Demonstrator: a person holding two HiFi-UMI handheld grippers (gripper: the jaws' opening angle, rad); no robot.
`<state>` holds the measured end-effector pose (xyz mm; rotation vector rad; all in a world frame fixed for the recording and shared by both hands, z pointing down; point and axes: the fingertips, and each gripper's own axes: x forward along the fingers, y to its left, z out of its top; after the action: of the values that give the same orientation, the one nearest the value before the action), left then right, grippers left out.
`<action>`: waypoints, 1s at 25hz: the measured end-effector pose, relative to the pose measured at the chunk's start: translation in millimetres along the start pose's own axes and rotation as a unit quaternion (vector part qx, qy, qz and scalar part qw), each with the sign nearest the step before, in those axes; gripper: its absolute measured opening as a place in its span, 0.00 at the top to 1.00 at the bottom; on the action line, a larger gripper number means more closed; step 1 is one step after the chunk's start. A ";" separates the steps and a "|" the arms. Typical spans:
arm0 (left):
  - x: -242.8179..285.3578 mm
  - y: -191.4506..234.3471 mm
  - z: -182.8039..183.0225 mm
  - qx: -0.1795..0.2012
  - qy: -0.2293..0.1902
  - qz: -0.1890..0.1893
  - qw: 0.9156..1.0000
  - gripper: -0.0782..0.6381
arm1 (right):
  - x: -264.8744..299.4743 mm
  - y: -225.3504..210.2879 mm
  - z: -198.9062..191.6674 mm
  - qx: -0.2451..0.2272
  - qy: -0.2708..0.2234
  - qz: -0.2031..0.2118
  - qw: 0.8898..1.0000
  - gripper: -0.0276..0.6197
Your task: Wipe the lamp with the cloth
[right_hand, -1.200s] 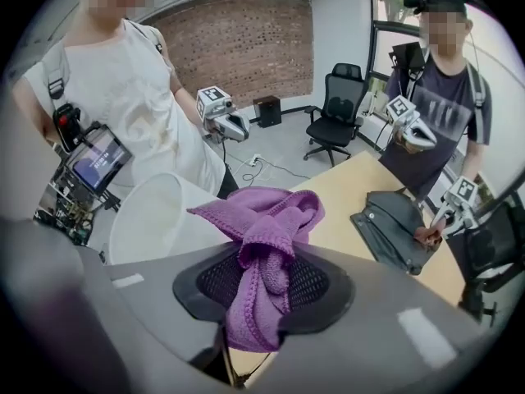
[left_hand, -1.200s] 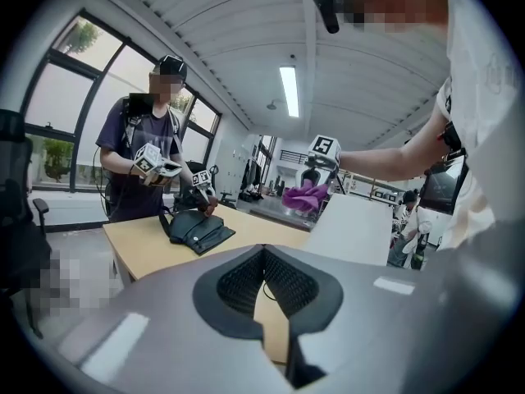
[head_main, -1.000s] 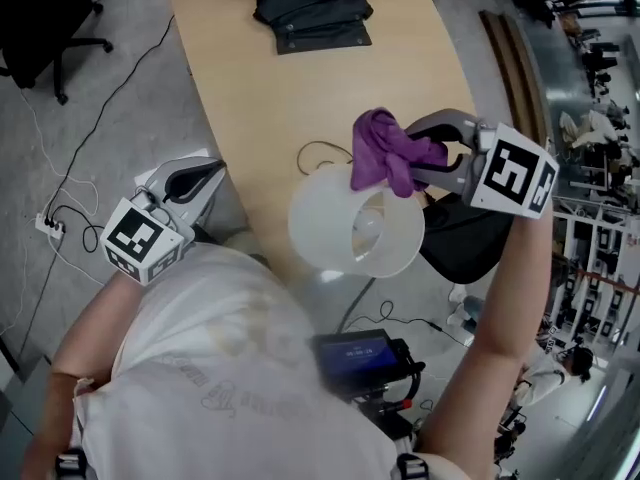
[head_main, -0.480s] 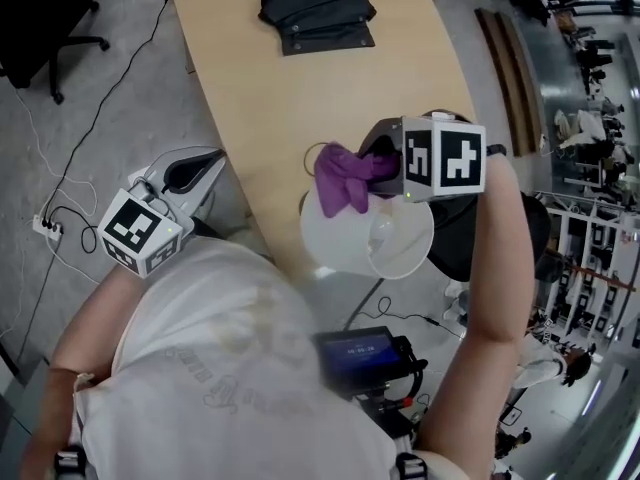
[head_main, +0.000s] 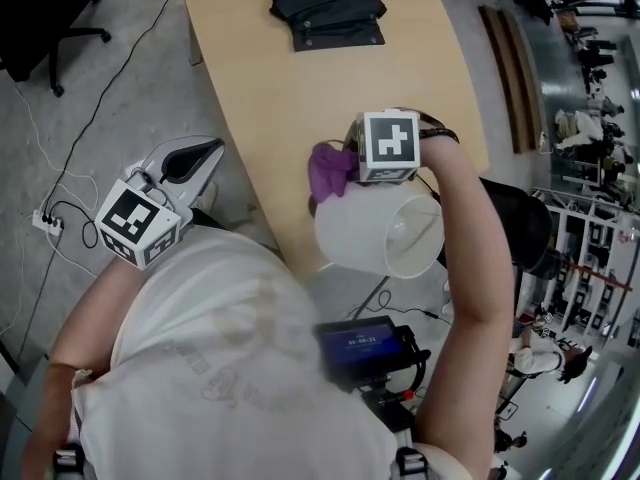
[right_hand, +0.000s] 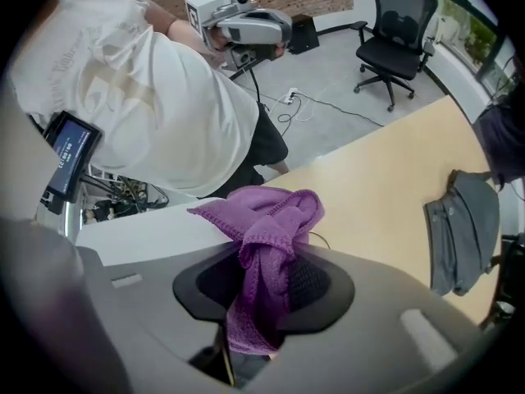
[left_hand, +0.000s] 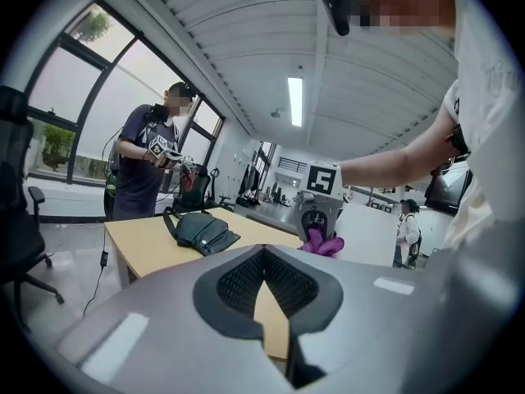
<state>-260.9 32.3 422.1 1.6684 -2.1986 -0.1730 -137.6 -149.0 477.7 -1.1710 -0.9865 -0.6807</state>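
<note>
The white lamp shade (head_main: 380,233) stands at the near edge of the wooden table (head_main: 300,78), and its open top faces me. My right gripper (head_main: 352,160) points steeply down at the shade's far left side, shut on a bunched purple cloth (head_main: 326,171). In the right gripper view the cloth (right_hand: 267,236) hangs between the jaws of that gripper (right_hand: 267,261) and rests against the white shade (right_hand: 139,236). My left gripper (head_main: 215,150) is held off the table's left edge, apart from the lamp. Its jaws (left_hand: 264,253) meet at the tips with nothing between them. It looks toward the cloth (left_hand: 321,243) and shade (left_hand: 373,232).
A black bag (head_main: 328,8) lies at the table's far end. A cord loops on the table beside the lamp. A screen device (head_main: 365,340) hangs at my waist. Cables and a power strip (head_main: 50,223) lie on the floor at left. An office chair (right_hand: 398,15) and a standing person (left_hand: 148,171) are farther off.
My right gripper came down from above the shade and tipped over to point downward. It carried the cloth left to the shade's far left side. My left gripper shifted slightly.
</note>
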 end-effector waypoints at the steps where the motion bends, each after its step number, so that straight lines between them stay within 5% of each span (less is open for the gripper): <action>1: 0.2 1.4 1.5 0.002 0.000 -0.003 1.000 0.89 | 2.1 -3.4 -0.2 0.005 -0.003 -0.004 1.000 0.73; 7: 0.9 11.0 -6.7 0.011 0.007 -0.032 0.999 0.89 | -30.2 -12.3 10.1 0.025 -0.070 -0.078 0.994 0.73; 13: 30.8 -6.2 -1.7 0.032 0.012 -0.086 0.996 0.89 | -97.5 19.8 2.0 0.045 -0.124 -0.183 0.974 0.73; 19: 54.5 -33.6 1.4 0.049 0.030 -0.145 0.988 0.89 | -135.4 61.5 -7.3 0.095 -0.124 -0.306 0.939 0.73; 25: 79.6 -53.0 6.6 0.062 0.044 -0.196 0.978 0.89 | -157.7 107.0 6.5 0.081 -0.078 -0.340 0.934 0.73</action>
<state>-233.6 -59.5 416.6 2.1247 -1.8284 -0.0632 -116.1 -120.9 290.3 -0.7284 -1.5797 -1.0356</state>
